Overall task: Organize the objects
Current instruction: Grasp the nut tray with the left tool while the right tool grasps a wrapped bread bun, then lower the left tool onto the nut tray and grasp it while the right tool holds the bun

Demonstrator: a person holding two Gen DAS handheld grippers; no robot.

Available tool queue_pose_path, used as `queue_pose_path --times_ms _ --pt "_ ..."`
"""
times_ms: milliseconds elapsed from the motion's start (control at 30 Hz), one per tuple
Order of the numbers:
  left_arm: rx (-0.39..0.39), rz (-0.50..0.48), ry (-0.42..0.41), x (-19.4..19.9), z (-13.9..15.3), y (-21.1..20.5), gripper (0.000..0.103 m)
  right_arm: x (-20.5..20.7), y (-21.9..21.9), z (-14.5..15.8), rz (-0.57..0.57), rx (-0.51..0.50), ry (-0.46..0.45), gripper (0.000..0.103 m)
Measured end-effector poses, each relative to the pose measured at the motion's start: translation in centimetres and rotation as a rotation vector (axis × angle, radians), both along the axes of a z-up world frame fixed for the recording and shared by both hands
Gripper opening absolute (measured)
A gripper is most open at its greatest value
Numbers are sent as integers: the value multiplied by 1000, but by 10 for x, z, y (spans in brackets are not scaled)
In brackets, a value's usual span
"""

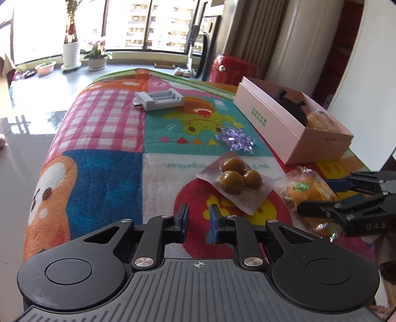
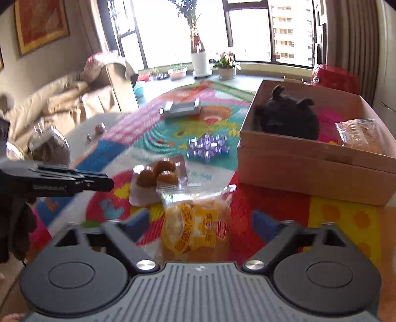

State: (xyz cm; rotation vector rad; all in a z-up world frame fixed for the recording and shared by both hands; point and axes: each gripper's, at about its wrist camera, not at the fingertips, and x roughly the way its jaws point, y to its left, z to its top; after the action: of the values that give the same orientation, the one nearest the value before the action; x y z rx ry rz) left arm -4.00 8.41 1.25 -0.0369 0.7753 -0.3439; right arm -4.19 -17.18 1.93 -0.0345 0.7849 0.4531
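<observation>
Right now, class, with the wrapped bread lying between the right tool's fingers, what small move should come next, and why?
Probably close the right tool on the bread packet. The packet lies between its fingers, which do not yet press it, and the pink box already holding another packet stands just ahead.

Bright window (image 1: 138, 22) backlight, blown highlights; right view motion-blurred; fisheye edges.
</observation>
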Motion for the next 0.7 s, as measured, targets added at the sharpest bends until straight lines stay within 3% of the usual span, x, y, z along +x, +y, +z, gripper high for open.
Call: queue_pose_path --times_ms 100,167,300,333,367,400,467,533,633,700 --pt "71 -67 -27 -5 -1 -20 39 -3 -17 3 -60 -9 -15 54" --pt "76 -117 -28 -8 -2 -33 53 -6 -33 5 -118 -43 -51 54" --pt "85 -190 -30 -10 -5 -58 67 -9 -68 3 -223 -87 -73 54" --pt "88 -197 -29 -10 -5 -64 73 -9 -74 1 -248 -103 -82 56" --pt "92 -201 -28 -10 -5 -69 75 -8 -80 -2 -270 -116 -88 67" --pt "98 -201 -27 -10 -5 -73 75 -8 -85 -4 -287 -116 -91 84" --pt "90 -204 -28 -11 -2 -78 73 -11 -89 -8 -295 -91 -100 94" --pt "86 -192 -67 -14 6 -78 71 -10 -89 -11 -291 -92 -100 95" --pt "177 -197 -159 -15 16 -81 71 -8 -91 -12 -288 -81 -87 98" --pt "234 -226 -179 -7 16 -84 71 -8 -92 -12 -286 -72 -81 101"
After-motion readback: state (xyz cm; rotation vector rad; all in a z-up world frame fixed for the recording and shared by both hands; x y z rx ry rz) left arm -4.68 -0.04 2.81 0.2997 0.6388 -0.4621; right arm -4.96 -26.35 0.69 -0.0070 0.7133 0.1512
